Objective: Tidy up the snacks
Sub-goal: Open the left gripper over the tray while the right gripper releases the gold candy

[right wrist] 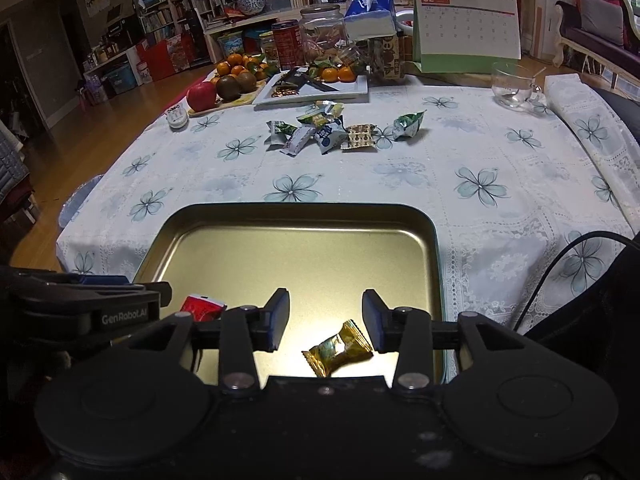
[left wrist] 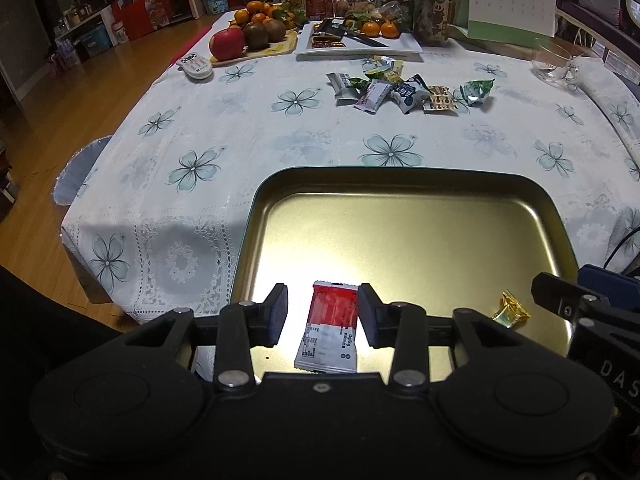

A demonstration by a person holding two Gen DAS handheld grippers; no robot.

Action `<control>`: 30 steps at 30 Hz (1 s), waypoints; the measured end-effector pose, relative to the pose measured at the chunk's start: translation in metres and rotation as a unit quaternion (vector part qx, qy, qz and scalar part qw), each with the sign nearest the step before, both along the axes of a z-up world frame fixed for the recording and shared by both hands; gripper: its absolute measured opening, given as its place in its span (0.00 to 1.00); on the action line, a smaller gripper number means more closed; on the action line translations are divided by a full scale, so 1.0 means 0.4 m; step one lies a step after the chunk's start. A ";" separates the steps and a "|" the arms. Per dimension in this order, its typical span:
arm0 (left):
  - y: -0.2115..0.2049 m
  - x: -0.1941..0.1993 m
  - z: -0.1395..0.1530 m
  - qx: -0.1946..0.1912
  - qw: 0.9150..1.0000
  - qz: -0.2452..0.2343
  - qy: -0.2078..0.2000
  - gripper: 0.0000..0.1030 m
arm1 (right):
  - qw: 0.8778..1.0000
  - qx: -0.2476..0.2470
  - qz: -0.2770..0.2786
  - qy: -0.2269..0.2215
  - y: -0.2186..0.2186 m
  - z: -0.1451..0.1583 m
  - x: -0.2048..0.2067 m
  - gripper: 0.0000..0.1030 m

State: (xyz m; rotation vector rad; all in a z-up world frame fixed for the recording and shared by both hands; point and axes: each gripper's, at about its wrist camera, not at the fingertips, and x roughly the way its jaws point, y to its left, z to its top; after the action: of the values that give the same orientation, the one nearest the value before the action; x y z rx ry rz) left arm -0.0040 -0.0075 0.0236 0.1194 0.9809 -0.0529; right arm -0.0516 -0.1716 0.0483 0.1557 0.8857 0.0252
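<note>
Cluttered living room behind; floral-cloth surface [left wrist: 240, 152] carries fruit, jars and a desk calendar [right wrist: 466, 32] at the far edge. Gold metal tray [left wrist: 400, 184] sits at the near edge, within easy reach of both hands, presumably the collection bin. Loose snack pile [left wrist: 408, 88] lies mid-surface, well apart from the tray, not yet sorted.

Left claw [left wrist: 322, 316] is parted above the tray, its pads clear of the red-and-white packet [left wrist: 332, 328] lying flat on the tray floor between them; reads as a drop-off. Right claw [right wrist: 326, 320] is likewise parted, nothing gripped, with the gold-wrapped candy [right wrist: 338, 348] resting on the tray below it.

Left view shows the whole packet and only a corner of the candy. Right view shows the candy fully, the packet mostly hidden behind the left claw body.
</note>
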 end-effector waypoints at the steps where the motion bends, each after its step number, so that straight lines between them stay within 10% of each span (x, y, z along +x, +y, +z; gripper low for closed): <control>1: 0.002 -0.001 -0.002 0.001 1.000 0.001 0.002 0.47 | 1.000 0.000 -0.002 0.002 -0.001 0.000 0.000 0.44; 30: 0.069 0.019 -0.050 0.019 0.997 0.054 0.046 0.47 | 0.999 0.001 -0.011 0.053 0.017 -0.032 0.020 0.51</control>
State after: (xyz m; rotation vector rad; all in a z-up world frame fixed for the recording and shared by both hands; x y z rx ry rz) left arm 0.0034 0.0201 0.0037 0.1000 1.0786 0.0592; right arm -0.0437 -0.1650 0.0356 0.1710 0.9890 -0.0032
